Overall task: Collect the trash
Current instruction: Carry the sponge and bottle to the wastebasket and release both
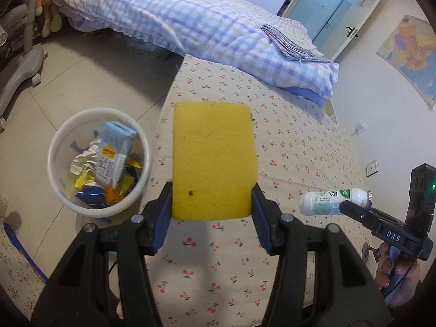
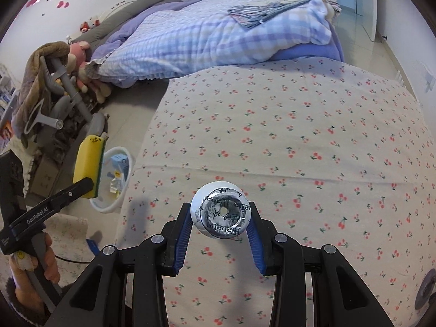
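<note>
Left tongs: clamped on a yellow sponge, blue pads pressed to its two long sides. Sponge stands out ahead of my tips, over the cherry-print sheet. In the right view the sponge shows a green backing on one face.

Right tongs: clamped on a white bottle, foil top facing the camera, a hole through the foil. From the left tongs, the bottle lies level, off to the right of them, well apart from the sponge.

Bin: white, round, on the floor to the left of the left tongs, just beside the sheet's left edge. Already holds a blue carton, crumpled paper and yellow wrappers. Rim open above.

Open room: bare sheet ahead of both tongs, running to the checked quilt at the far edge. Tiled floor lies open beyond the bin; a grey wheeled stand sits far left.

Hands: fingers on the right handle; left hand on its handle.
</note>
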Demonstrator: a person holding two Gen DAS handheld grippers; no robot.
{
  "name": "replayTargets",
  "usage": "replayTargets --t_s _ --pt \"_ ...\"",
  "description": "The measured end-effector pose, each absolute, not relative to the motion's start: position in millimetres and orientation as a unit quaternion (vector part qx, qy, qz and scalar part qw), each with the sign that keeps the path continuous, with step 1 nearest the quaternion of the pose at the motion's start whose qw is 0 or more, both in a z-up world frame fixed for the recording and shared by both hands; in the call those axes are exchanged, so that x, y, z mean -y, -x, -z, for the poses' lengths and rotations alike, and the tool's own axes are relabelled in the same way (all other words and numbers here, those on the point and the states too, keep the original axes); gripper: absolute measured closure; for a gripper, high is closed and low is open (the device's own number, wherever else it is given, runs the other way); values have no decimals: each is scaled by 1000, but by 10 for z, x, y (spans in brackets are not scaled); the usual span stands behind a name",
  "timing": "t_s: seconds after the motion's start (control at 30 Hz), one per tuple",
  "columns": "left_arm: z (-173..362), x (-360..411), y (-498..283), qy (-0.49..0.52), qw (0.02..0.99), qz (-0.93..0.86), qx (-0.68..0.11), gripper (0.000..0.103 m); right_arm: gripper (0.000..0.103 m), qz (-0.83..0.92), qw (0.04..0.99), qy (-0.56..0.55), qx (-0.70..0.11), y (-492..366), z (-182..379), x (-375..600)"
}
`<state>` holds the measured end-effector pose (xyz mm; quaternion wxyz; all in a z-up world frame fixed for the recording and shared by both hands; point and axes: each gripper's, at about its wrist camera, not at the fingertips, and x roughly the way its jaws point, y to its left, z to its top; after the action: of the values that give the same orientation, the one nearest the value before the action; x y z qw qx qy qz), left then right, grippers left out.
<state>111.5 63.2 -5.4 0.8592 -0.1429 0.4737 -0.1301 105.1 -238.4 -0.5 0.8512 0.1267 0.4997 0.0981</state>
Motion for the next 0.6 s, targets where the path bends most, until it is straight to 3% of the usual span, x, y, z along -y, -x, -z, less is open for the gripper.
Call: replayTargets --t_s 0.6 --pt "209 -1492 -1126 177 854 64 -485 48 63 -163 845 -111 -497 -1311 -7 1491"
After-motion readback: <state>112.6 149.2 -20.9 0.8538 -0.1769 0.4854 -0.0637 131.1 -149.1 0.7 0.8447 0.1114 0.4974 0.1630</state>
